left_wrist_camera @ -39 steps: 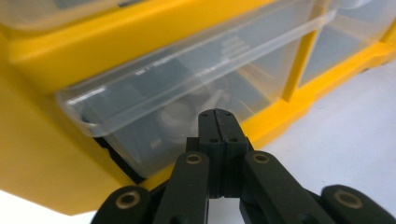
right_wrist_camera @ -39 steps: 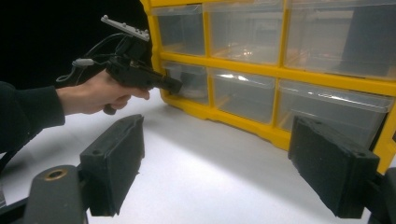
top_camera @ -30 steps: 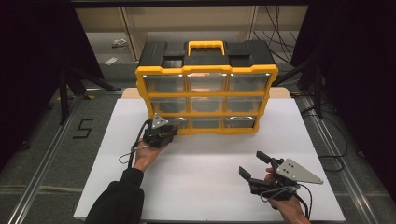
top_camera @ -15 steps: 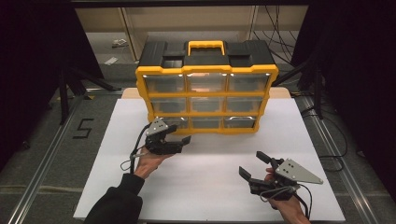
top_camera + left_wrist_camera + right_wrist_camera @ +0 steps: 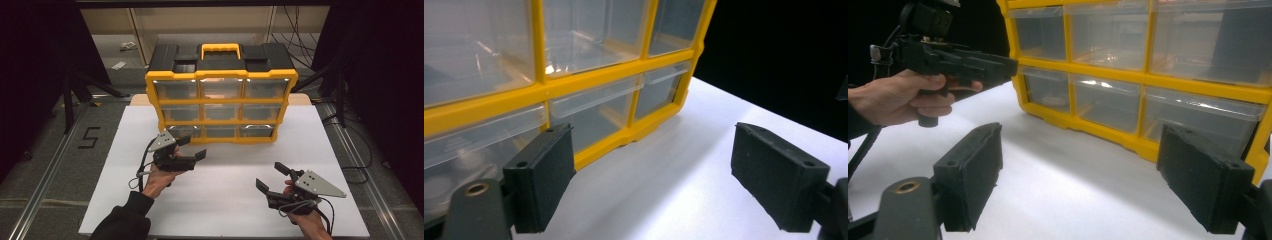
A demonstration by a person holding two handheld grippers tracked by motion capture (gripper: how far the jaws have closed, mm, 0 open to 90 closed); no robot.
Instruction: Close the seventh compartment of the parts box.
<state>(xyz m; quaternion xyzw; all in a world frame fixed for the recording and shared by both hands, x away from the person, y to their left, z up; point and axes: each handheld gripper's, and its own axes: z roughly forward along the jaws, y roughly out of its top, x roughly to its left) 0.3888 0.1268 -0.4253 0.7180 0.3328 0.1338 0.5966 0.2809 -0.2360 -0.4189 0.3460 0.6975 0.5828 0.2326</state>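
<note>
Since a second ago the left gripper has drawn back from the bottom-left drawer of the organizer and turned, so its jaws now lie along the cabinet front rather than into it. Its jaws stand wide apart with nothing between them; in the left gripper view one jaw sits close before the yellow frame near the lower drawers. The right gripper has kept its place near the front right of the tabletop, well apart from the organizer, jaws likewise spread wide and empty.

That organizer stands upright at the back of the white tabletop, yellow frame, black top, yellow handle, with nine clear drawers in three rows, all closed. Most drawers look empty through their fronts. In the bottom-left drawer a small pale thing shows faintly in the right gripper view; what it is cannot be made out.

Glare on the clear plastic blurs the upper drawers, and the left gripper view cuts off all but the organizer's lower corner.
</note>
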